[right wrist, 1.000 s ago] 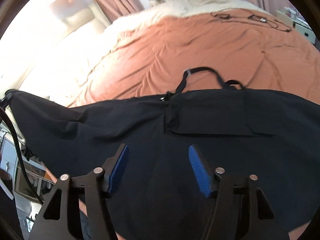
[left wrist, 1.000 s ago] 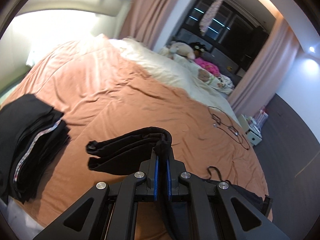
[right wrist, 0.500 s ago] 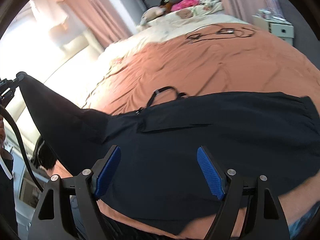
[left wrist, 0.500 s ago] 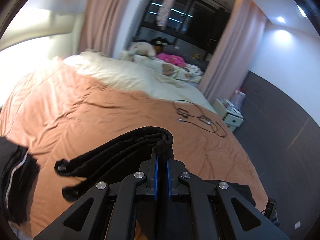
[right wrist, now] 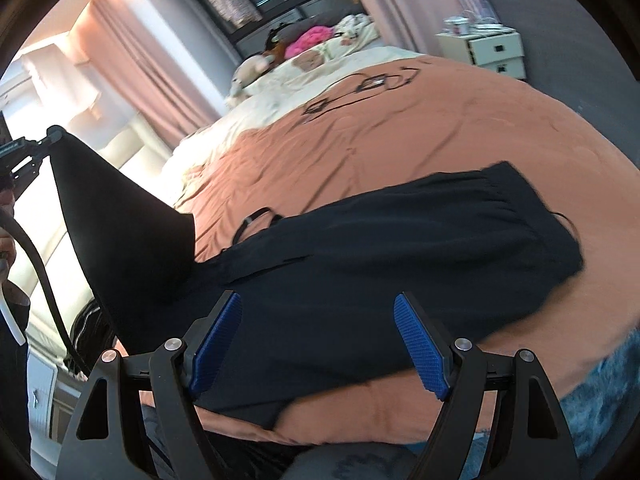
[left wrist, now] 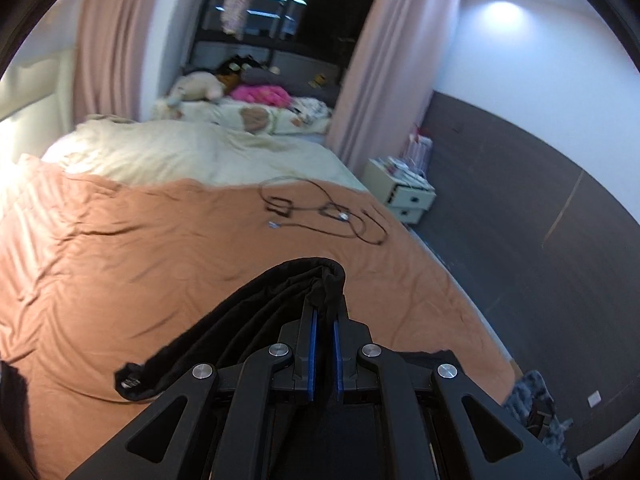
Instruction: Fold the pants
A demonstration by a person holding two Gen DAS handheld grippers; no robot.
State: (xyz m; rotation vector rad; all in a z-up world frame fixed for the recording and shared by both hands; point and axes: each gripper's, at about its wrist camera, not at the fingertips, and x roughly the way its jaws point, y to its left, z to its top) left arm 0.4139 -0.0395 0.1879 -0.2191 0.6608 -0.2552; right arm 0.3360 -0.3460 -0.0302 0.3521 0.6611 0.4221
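Bed [right wrist: 460, 128] with orange sheet, black pants [right wrist: 400, 248], cables [left wrist: 324, 212]

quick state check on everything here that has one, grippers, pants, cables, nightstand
left gripper: shut on the pants' leg end, held up off the bed
right gripper: open, nothing between its pads, jaws have just been opening
pants: waist end flat on the orange bedspread, leg end lifted
cables: loose, tangled on the bedspread
nightstand: drawers closed

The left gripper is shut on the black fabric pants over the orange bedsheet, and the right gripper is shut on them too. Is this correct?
Not quite. The right gripper is open, its blue pads apart above the black fabric pants, as the right wrist view shows. The rest is correct.
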